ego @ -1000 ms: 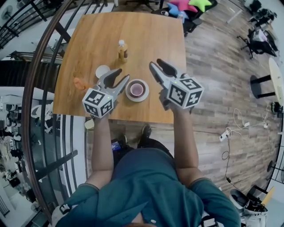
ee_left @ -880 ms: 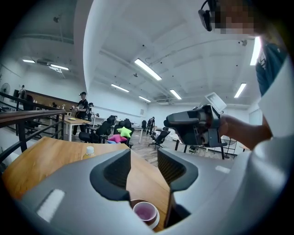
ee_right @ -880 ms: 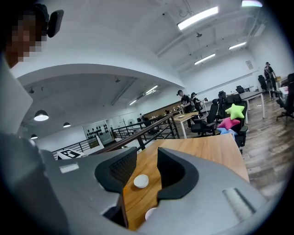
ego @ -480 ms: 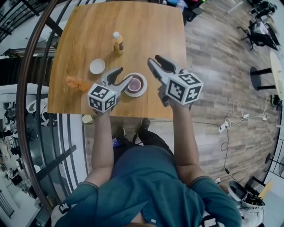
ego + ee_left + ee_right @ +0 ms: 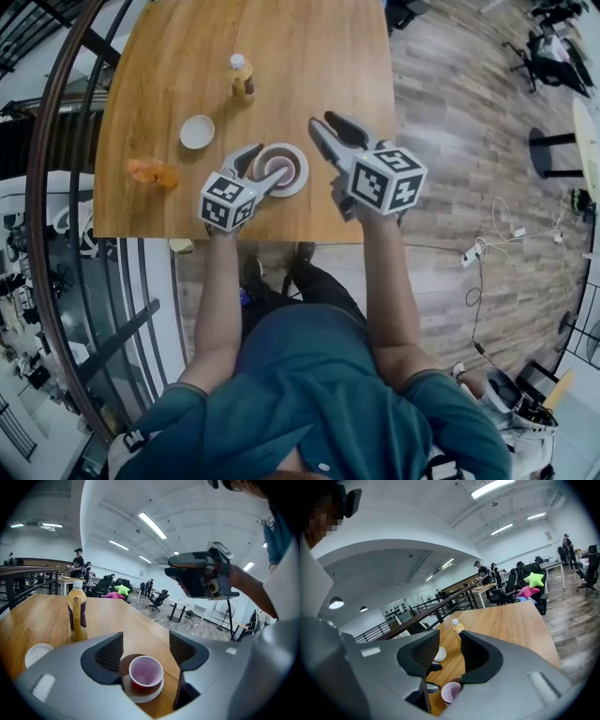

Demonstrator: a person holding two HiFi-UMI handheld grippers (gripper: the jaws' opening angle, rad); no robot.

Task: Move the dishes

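Note:
A red cup (image 5: 280, 167) with a pale pink inside stands on a white saucer (image 5: 298, 178) near the front edge of the wooden table (image 5: 309, 66). My left gripper (image 5: 266, 163) is open, with one jaw on each side of the cup (image 5: 146, 671) and saucer (image 5: 140, 694); I cannot tell if it touches them. To the right of the cup, my right gripper (image 5: 324, 124) hangs open over the table with nothing in it. The right gripper view shows the cup (image 5: 451, 692) low down beside the left gripper's dark fingers (image 5: 432, 667).
A small white bowl (image 5: 197, 131) sits left of the cup, and a juice bottle (image 5: 242, 78) stands farther back. An orange crumpled thing (image 5: 150, 172) lies near the table's left edge. A railing (image 5: 56, 187) runs along the left.
My left gripper has moved forward and right until its jaws flank the cup and saucer. The right gripper has barely shifted.

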